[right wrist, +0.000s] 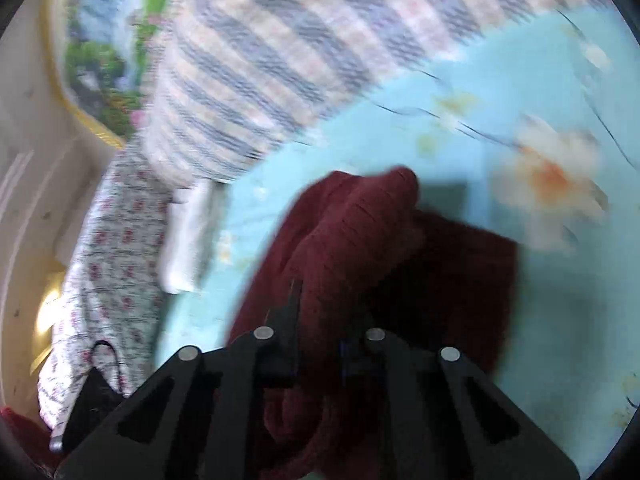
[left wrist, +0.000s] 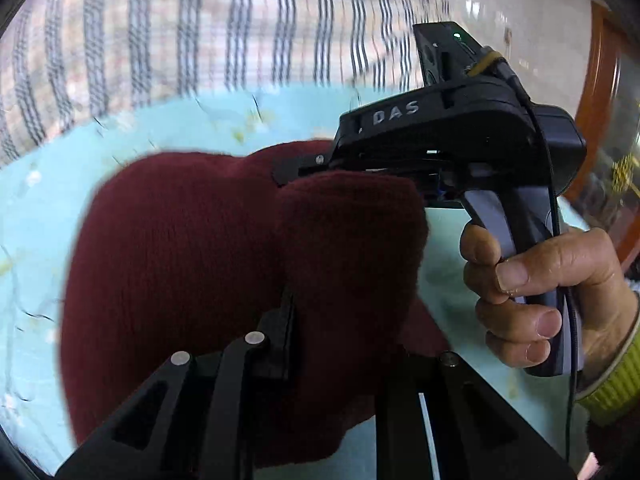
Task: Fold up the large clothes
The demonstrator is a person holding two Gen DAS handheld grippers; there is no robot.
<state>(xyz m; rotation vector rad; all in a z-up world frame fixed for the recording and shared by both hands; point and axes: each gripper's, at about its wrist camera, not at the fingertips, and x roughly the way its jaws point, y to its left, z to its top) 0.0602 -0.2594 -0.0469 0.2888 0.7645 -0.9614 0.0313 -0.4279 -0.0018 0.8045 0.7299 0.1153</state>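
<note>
Holding the dark red sweater up off the bed, both tools have a bunch of knit pinched between them. The left hand-held gripper is clenched on a thick fold of it, the fabric bulging over and hiding the fingertips. The right hand-held gripper is likewise clamped on a ridge of the sweater, with cloth heaped over its fingers; in the left wrist view the same tool reaches in from the right, gripped by the person's hand, its tip buried in the wool.

The sweater is bunched and part lifted over the pale blue flowered sheet, the rest sagging onto it; a striped quilt lies just behind.

The main risk, as I judge it, is that each tool has caught a wad of several layers rather than a clean edge or corner. Pulling apart from here could drag a crumpled lump instead of laying a flat fold. Thick soft knit can also creep out of a narrow pinch under its own weight, dropping one side and skewing the fold. The two tools sit close together, so they may collide. Both views are blurred, so how deep either bite goes cannot be told.
</note>
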